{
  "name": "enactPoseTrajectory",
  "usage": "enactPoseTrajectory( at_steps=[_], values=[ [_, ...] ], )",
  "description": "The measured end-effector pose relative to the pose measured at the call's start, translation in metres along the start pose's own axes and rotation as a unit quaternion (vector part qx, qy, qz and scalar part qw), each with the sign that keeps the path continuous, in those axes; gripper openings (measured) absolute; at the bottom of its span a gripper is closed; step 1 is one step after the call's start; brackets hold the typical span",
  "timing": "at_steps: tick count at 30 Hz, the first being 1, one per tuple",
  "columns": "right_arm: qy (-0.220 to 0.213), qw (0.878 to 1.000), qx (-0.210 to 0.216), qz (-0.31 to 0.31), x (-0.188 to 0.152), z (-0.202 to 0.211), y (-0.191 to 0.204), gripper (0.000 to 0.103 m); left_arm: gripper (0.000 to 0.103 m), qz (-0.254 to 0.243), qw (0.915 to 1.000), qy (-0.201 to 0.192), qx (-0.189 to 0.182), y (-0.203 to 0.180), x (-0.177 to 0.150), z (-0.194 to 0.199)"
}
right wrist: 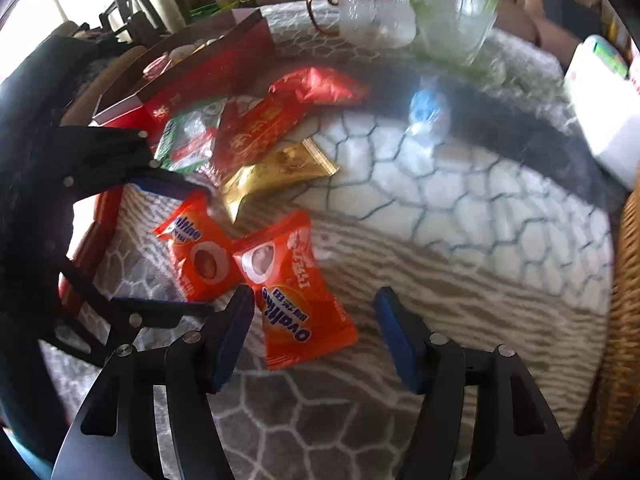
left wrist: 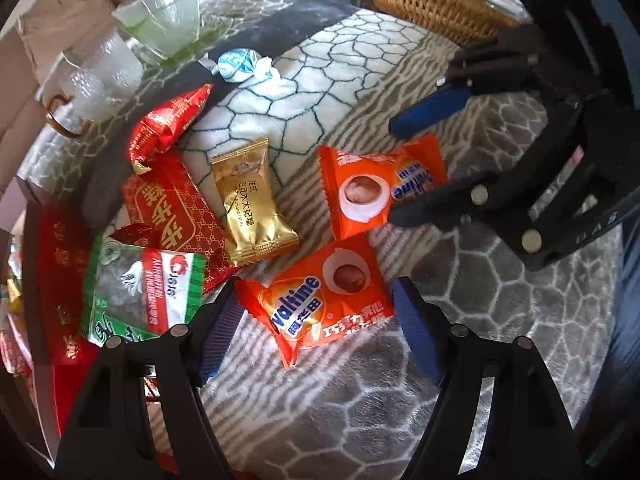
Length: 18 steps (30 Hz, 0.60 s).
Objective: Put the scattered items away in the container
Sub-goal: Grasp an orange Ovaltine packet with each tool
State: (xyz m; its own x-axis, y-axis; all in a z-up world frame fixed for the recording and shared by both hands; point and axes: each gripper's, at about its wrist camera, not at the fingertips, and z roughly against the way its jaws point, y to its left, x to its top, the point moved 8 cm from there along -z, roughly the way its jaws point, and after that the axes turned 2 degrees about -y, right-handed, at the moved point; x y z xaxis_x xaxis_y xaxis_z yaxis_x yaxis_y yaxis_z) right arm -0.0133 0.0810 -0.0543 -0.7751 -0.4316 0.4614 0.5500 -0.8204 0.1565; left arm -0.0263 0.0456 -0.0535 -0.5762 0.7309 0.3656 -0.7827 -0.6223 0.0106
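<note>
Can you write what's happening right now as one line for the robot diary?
left claw: open over near Ovaltine pack | right claw: open at far Ovaltine pack | red box: waiting | other snacks: loose

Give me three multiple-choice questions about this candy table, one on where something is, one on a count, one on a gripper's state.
1. Where is the gold candy?
A. inside the wicker basket
B. on the cloth between the red packets and the orange packets
C. held in the left gripper

2. How many orange Ovaltine packets lie on the cloth?
A. one
B. two
C. four

3. What state is the left gripper in?
A. open, holding nothing
B. shut on the blue candy
C. shut on a glass cup

Answers:
1. B, it lies flat beside the flat red packet, left of the far orange packet.
2. B, that one plus the near orange packet.
3. A, its fingers stand apart either side of the near packet.
</note>
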Motion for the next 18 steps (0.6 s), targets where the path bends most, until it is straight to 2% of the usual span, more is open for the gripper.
enactPoseTrajectory(
  at_steps=[3,4,5,7,9,10,12,13,14,16,17,18],
  values=[
    [0.002,1.000,0.000,0.027,-0.002,-0.001,0.009,0.064,0.063,-0.022,0.9997,-0.002,-0.011,-0.009,-0.001,0.001],
    [0.003,0.999,-0.010,0.035,-0.002,-0.001,0.010,0.052,0.062,-0.029,0.9995,-0.003,-0.013,-0.012,-0.002,0.002],
    [0.003,0.999,-0.019,0.041,-0.002,-0.001,0.010,0.046,0.061,-0.030,0.9994,-0.002,-0.015,-0.012,-0.002,0.002],
    [0.000,1.000,0.001,0.025,-0.002,0.003,0.010,0.036,0.059,-0.019,0.9996,0.000,-0.021,-0.013,-0.003,0.003],
    [0.002,1.000,-0.002,0.012,-0.003,0.005,0.007,0.034,0.053,0.003,0.9999,0.004,-0.015,-0.010,-0.006,0.005],
    [0.002,1.000,-0.008,0.007,-0.004,0.007,0.005,0.033,0.046,0.030,0.9995,0.006,-0.007,-0.007,-0.007,0.007],
    [0.003,1.000,-0.024,-0.015,-0.010,0.015,-0.001,0.032,0.045,0.115,0.9932,0.008,-0.010,0.002,-0.012,0.012],
    [0.003,0.999,-0.029,-0.021,-0.013,0.018,-0.001,0.032,0.045,0.172,0.9850,0.006,-0.015,0.008,-0.017,0.015],
    [0.004,0.999,-0.031,-0.025,-0.016,0.020,-0.002,0.032,0.045,0.240,0.9704,-0.001,-0.028,0.015,-0.022,0.019],
    [0.006,0.999,-0.024,-0.039,-0.023,0.025,-0.003,0.033,0.049,0.348,0.9346,-0.030,-0.065,0.025,-0.032,0.029],
    [0.006,0.999,-0.021,-0.047,-0.027,0.025,-0.003,0.035,0.052,0.373,0.9228,-0.048,-0.086,0.025,-0.034,0.033],
    [0.009,0.998,-0.023,-0.049,-0.030,0.026,-0.004,0.042,0.063,0.384,0.9155,-0.064,-0.103,0.025,-0.035,0.038]
  ],
)
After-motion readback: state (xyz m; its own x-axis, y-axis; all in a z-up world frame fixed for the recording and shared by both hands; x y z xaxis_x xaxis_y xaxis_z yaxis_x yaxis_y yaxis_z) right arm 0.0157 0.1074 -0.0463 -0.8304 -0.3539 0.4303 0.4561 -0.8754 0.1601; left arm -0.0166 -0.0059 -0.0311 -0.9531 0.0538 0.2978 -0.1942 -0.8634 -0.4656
